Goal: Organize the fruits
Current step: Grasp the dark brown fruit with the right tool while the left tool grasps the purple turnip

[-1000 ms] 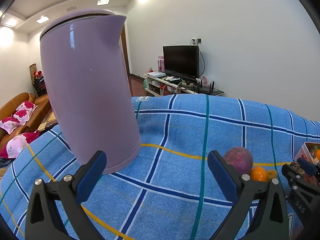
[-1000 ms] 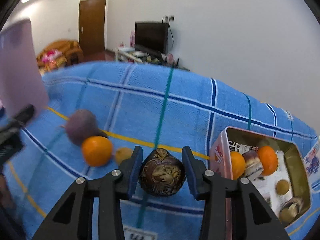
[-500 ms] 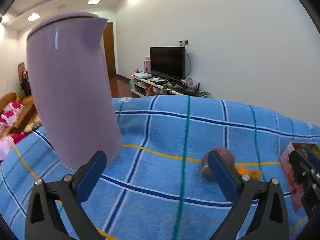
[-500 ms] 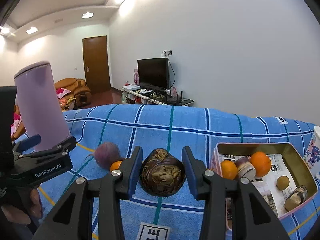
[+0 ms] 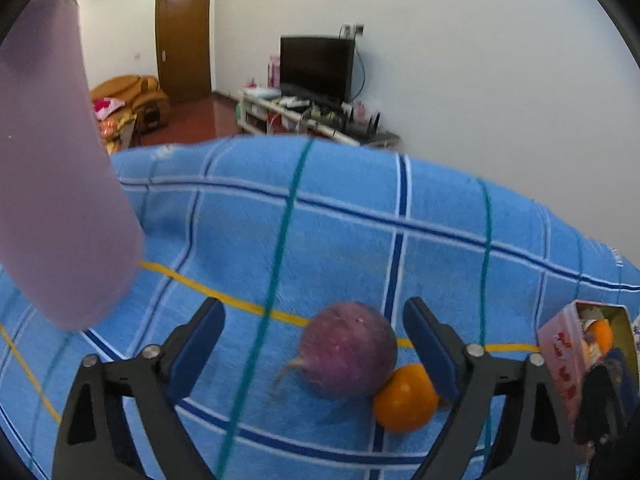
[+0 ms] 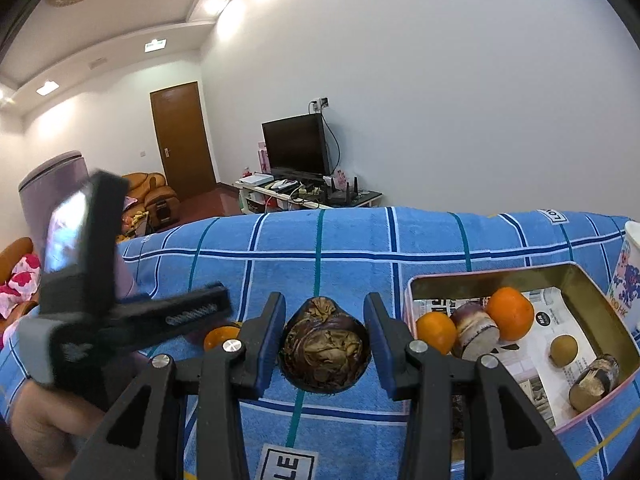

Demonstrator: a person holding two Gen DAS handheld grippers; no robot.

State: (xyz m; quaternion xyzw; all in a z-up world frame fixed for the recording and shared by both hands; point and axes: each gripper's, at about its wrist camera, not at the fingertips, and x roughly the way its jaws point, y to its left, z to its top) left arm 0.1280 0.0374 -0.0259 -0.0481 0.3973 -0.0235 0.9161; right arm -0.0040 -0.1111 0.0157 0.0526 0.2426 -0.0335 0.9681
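In the left wrist view a round purple fruit [image 5: 348,350] lies on the blue checked cloth [image 5: 340,232], touching an orange [image 5: 406,398] at its lower right. My left gripper [image 5: 316,342] hangs over them, its jaws closing with the purple fruit between them, nearer the right finger; the pads stand clear of it. My right gripper [image 6: 324,338] is shut on a dark wrinkled brown fruit [image 6: 323,346] above the cloth, left of the pink tin [image 6: 600,300]. The tin holds two oranges [image 6: 510,314], a small brown fruit [image 6: 563,348] and other pieces.
A tall lilac kettle [image 5: 52,168] stands on the cloth at the left. The left gripper's body and a hand [image 6: 48,428] fill the right wrist view's left side. A printed white cup [image 6: 628,276] stands beyond the tin. The cloth's far edge [image 6: 360,210] drops off.
The left gripper swung right from the kettle to the purple fruit and orange and its jaws narrowed. The right gripper rose and tilted up with the brown fruit still gripped.
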